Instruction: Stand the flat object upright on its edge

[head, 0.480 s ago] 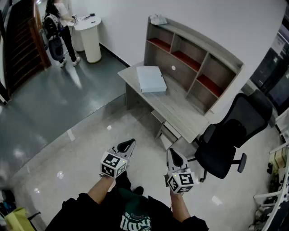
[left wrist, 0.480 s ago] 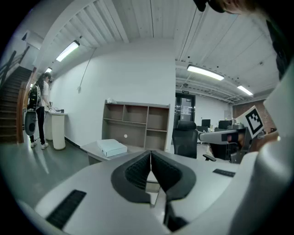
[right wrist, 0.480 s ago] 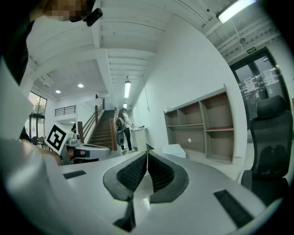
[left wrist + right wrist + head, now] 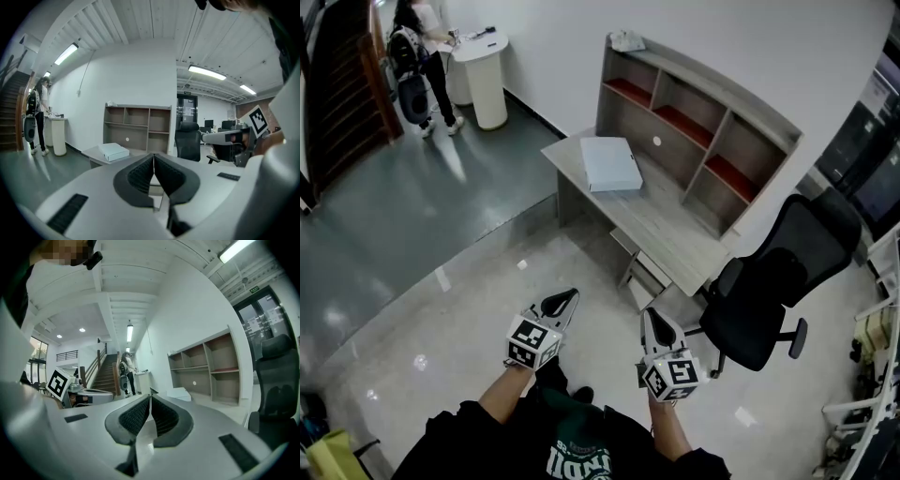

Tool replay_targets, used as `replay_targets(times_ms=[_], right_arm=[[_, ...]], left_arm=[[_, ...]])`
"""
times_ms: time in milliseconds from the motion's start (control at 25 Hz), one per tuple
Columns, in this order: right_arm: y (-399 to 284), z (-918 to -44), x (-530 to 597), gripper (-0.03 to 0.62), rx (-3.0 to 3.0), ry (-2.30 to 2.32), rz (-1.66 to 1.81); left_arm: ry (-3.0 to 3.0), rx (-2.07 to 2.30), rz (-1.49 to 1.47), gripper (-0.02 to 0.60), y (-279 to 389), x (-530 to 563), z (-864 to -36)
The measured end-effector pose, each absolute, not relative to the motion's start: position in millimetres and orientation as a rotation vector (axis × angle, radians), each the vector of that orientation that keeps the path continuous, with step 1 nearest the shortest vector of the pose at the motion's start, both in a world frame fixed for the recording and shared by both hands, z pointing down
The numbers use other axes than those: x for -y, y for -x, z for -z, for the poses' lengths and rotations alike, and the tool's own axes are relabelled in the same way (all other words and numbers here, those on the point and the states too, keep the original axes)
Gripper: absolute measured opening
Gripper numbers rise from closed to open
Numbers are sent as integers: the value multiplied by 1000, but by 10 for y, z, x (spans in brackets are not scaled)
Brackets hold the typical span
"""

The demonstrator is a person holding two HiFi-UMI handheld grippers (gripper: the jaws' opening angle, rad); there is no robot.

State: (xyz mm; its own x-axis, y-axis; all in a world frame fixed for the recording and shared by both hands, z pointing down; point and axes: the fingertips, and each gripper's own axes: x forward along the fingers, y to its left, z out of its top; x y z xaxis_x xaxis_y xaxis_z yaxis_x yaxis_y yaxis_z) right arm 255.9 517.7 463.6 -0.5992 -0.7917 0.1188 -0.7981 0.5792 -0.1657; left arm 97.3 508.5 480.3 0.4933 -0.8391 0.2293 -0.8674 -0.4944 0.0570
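1. Seen from the head view, the left hand-held gripper (image 4: pixel 562 302) and the right hand-held gripper (image 4: pixel 657 328) sit side by side at lower centre. Both are held out over the glossy pale floor (image 4: pixel 478 309).
2. Both hand-held grippers are closed and empty (in each gripper's own view the ribbed black pads meet with nothing between them).
3. The flat white rectangular box (image 4: pixel 611 163) lies flat at the left end of the grey wood-grain surface (image 4: pixel 675 228), in the upper centre of the frame and well apart from both grippers.
4. A grey open-shelved hutch with red-lined compartments (image 4: pixel 703 122) stands along the surface's far edge.
5. A black mesh office chair (image 4: pixel 773 291) stands at the surface's right end.
6. At the upper left, a person (image 4: pixel 420 47) stands beside a white cylindrical stand (image 4: pixel 487 80).
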Motion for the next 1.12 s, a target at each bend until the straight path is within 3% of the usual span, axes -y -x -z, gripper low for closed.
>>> replay_targets(times_ms=[1120], right_arm=[[-2345, -4619, -5130, 37, 2793, -1298, -309]], left_arm=[[-2574, 1465, -254, 14, -983, -5041, -4771]])
